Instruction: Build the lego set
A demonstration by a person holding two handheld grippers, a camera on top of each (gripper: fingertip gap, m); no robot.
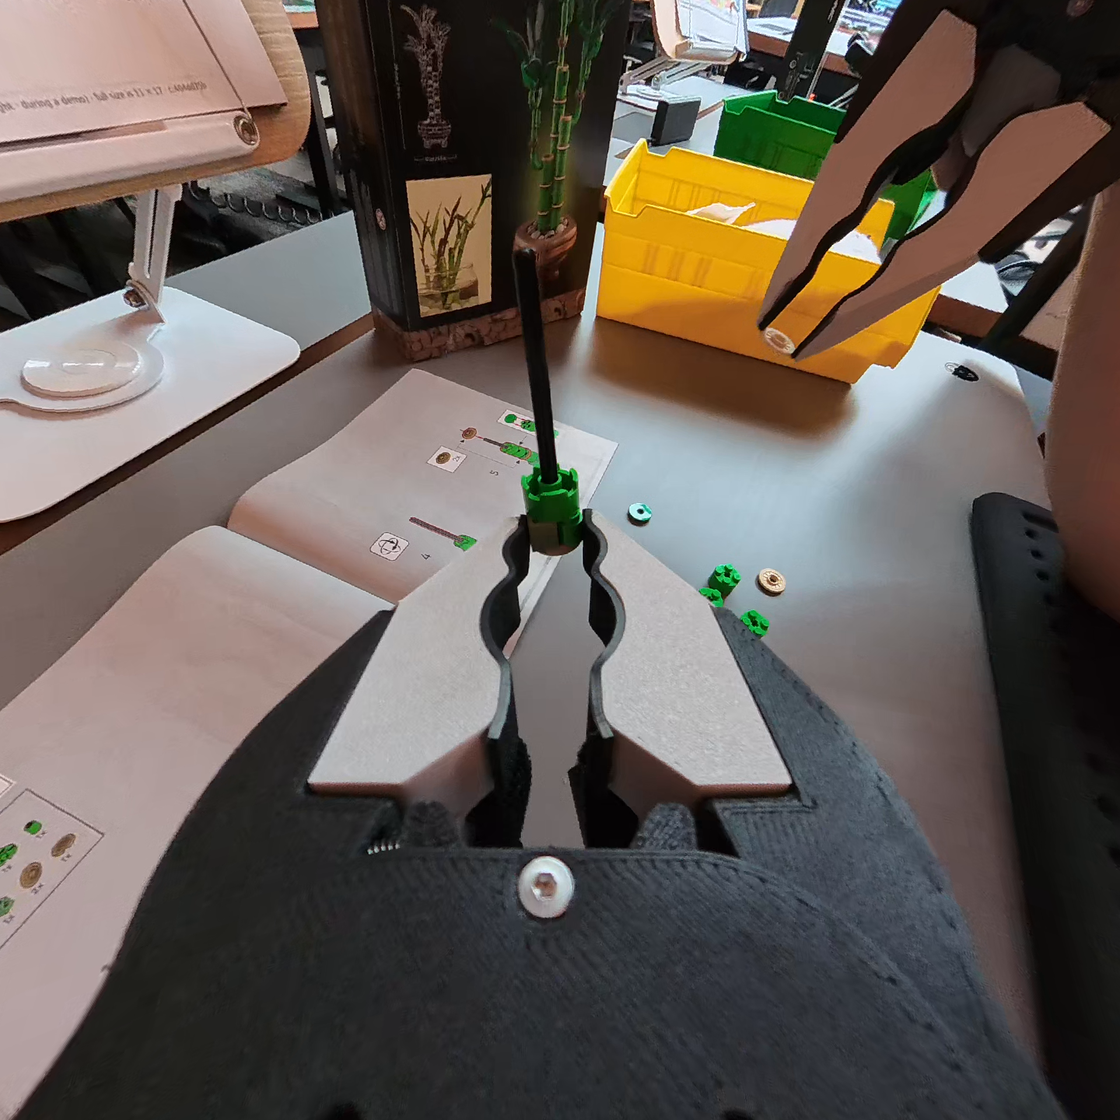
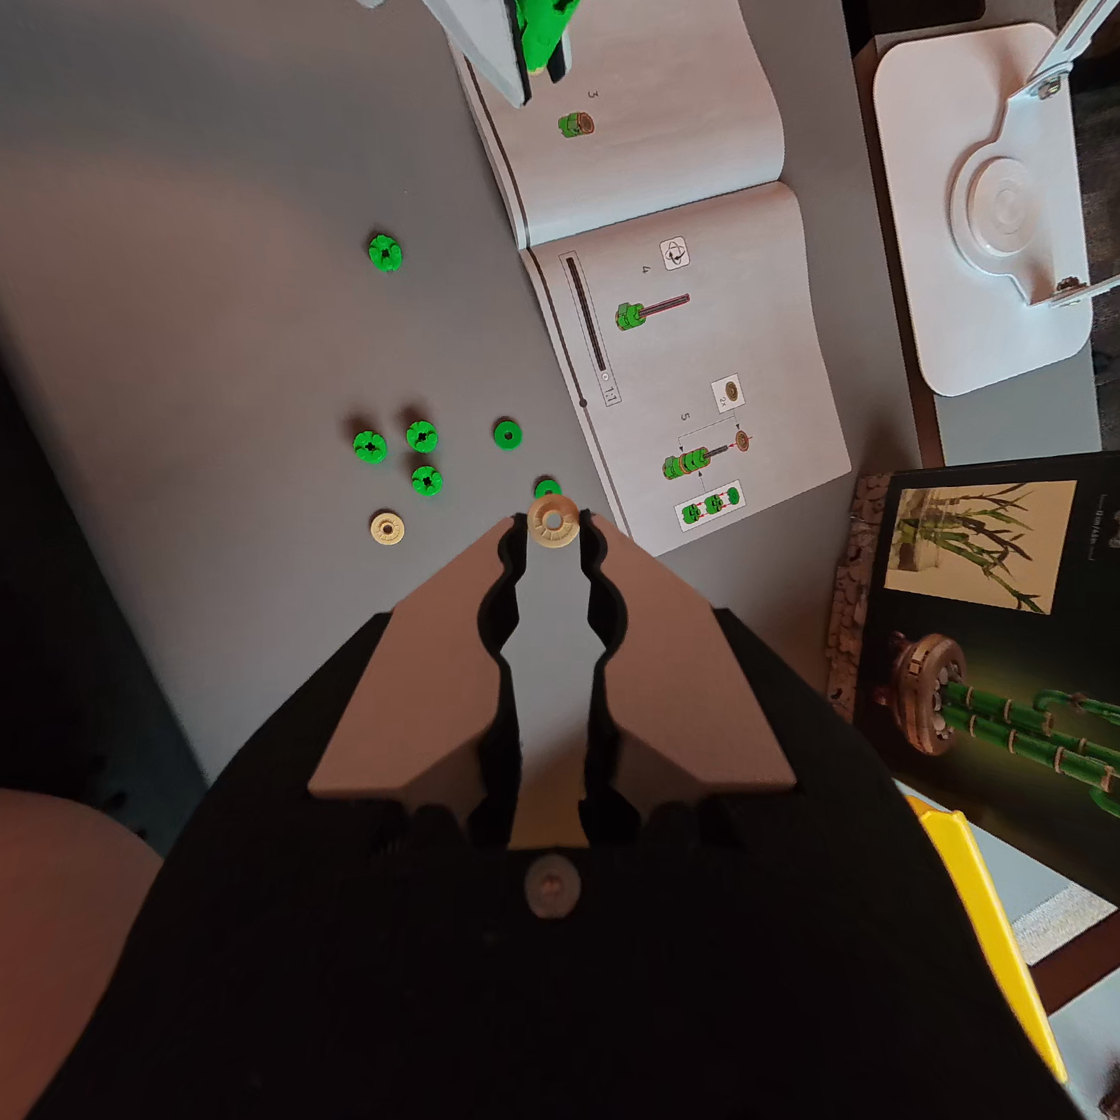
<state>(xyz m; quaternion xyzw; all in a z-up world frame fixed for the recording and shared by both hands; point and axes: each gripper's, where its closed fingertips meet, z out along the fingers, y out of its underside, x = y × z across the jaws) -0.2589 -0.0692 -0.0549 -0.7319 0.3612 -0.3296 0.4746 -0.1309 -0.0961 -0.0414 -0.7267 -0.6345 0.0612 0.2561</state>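
**Q:** Left wrist view first: what is being held, and where?

**A:** The left gripper (image 1: 553, 533) is clamped on a green round brick (image 1: 550, 503) with a brownish piece under it; a black rod (image 1: 536, 370) stands up out of it, tilted slightly. The piece is held above the near edge of the open instruction booklet (image 1: 339, 485), about mid-worktop. The right gripper (image 2: 553, 522) grips a tan ring (image 2: 553, 520) by its rim, hole showing, raised near the yellow bin (image 1: 715, 266) at the worktop's far right.

**Q:** How far along does the build look?

**A:** Early, by the look of it. Only the base brick and rod are joined; most of the rod is bare. The likely next step is threading the ring onto the rod, then stacking more pieces.

**Q:** What is left on the worktop?

**A:** Loose parts lie on the grey worktop (image 2: 212, 303) beside the booklet: four green round bricks (image 2: 422, 436), three close together and one apart, two flat green rings (image 2: 507, 434), and a second tan ring (image 2: 387, 528).

**Q:** And beyond that?

**A:** The set's box (image 1: 460, 182), picturing a bamboo plant, stands at the far edge; a white stand (image 1: 121, 363) sits at the far left.
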